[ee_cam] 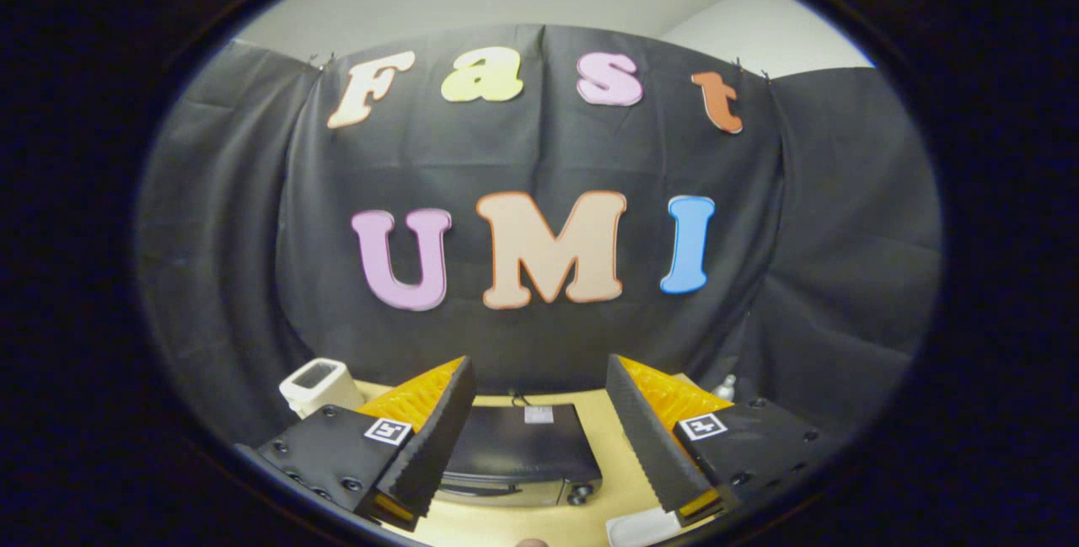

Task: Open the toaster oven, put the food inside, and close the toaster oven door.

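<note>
While the gripper (537, 437) hangs high over the table (620, 454), its fingers stand wide apart and empty — the black toaster oven (523, 450) sits below, between them.

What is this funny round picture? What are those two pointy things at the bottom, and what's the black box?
A small camera rides on a hand-held gripper, a tool a person carries. The two pointy things are its fingers, spread apart and holding nothing. Between them, lower down, the black box is a toaster oven seen from above, on a tan table. Its door looks closed. A white container stands beside one finger, and a small white bottle top peeks past the other. Black cloth hangs behind.
</note>
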